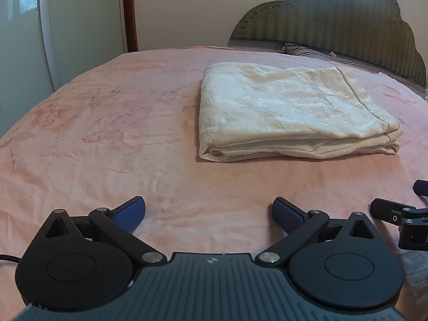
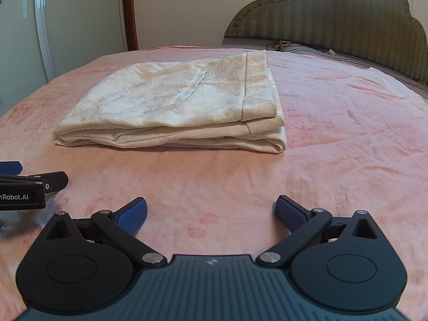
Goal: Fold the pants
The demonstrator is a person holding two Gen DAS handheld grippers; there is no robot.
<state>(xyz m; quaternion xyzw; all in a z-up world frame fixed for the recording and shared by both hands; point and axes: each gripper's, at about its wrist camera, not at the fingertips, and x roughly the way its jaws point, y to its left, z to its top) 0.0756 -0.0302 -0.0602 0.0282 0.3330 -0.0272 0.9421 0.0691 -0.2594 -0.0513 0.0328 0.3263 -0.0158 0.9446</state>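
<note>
Lying folded flat, cream pants (image 1: 291, 109) on pink bedspread (image 1: 107, 139)

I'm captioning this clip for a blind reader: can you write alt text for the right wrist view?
Cream pants lie folded into a flat stack on a pink bedspread, with nothing touching them. The right claw is open and empty in the foreground, short of the stack, and the left claw shows at the left edge. A padded green headboard stands behind.
</note>
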